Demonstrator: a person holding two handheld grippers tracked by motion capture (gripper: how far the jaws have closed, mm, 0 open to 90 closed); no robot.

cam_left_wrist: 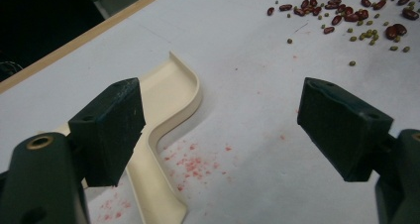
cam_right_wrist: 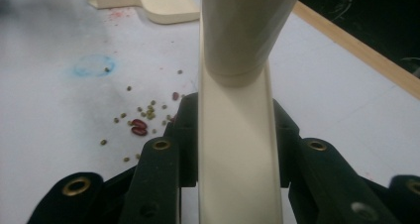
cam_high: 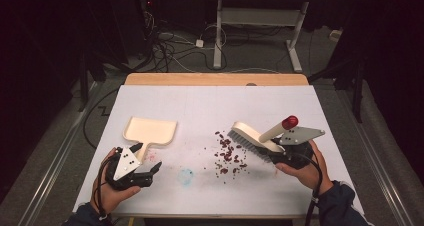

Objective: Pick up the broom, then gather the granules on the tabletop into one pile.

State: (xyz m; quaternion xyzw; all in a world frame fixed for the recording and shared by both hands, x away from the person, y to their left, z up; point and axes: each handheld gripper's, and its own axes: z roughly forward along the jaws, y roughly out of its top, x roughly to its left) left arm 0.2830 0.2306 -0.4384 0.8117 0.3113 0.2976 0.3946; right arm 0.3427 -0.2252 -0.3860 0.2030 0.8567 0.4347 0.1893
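table (cam_high: 215, 106) covered in white sheet, wood edge showing at the far side, floor with cables beyond it. cream dustpan (cam_high: 149, 131) lies flat on the left half of the table, pan end away from the person, handle pointing back toward the left hand. cream brush (cam_high: 254, 137) on the right half, bristles down at the table beside the spill, handle slanting up to a red tip. left claw (cam_high: 148, 158) sits near the front left, jaws spread wide with nothing between them, one jaw just over the dustpan handle, the other out over bare table; in the left gripper view the dustpan (cam_left_wrist: 168, 105) curves up between the jaws but the pads are not on it. right claw (cam_high: 287, 153) clamped on the brush body, jaws pressed against both sides of the cream brush (cam_right_wrist: 235, 135) in the right gripper view. scattered beans (cam_high: 229, 153), dark red ones plus small green ones, lie mid-table between dustpan and brush, touching the bristle side of the brush; also in left gripper view at top right, beans (cam_left_wrist: 346, 13). faint blue smudge (cam_high: 186, 176) in front of the beans, pinkish stain (cam_left_wrist: 190, 162) next to the dustpan handle.
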